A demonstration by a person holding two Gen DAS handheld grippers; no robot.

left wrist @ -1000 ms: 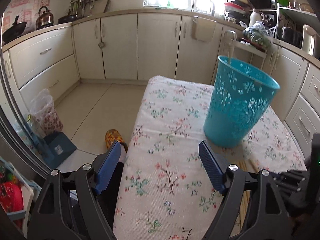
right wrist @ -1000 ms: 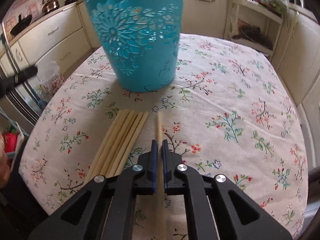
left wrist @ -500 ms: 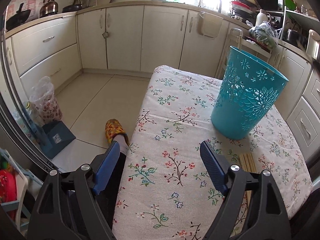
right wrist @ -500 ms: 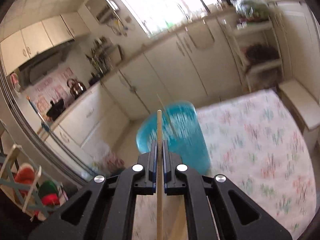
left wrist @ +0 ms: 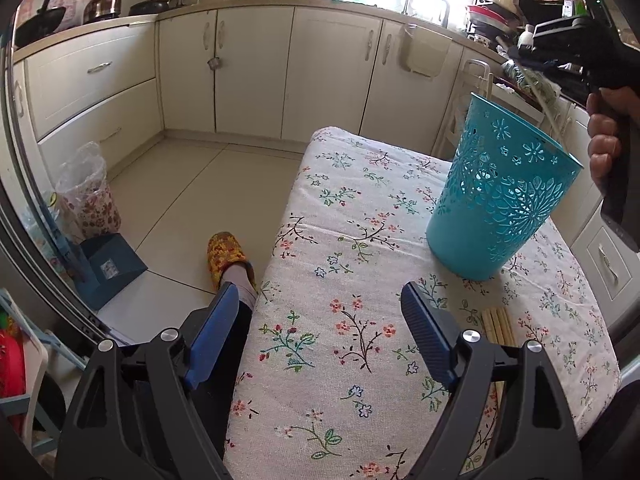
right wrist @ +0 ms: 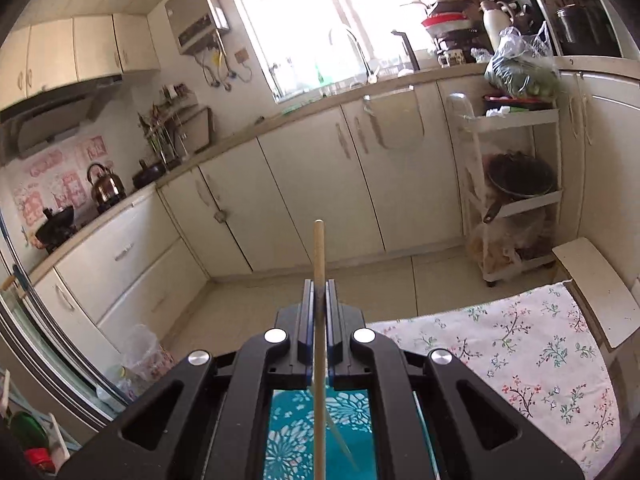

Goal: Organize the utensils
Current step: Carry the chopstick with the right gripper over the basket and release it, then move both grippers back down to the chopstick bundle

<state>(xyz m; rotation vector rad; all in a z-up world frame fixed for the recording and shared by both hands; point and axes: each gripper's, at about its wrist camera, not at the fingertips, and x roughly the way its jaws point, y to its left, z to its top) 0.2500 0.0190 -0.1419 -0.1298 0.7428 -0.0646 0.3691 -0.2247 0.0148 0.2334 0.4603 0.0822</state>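
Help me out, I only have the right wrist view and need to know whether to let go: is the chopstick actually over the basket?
Observer: Yes. In the left wrist view the right gripper is held high above the blue basket, and the chopstick slants down toward its rim.
Operator: Any more chopsticks left to collect?
Observer: Yes, a bundle of chopsticks lies on the tablecloth in front of the basket.
Operator: Is the left gripper busy?
Observer: No. The left gripper is open and empty, over the near edge of the table.
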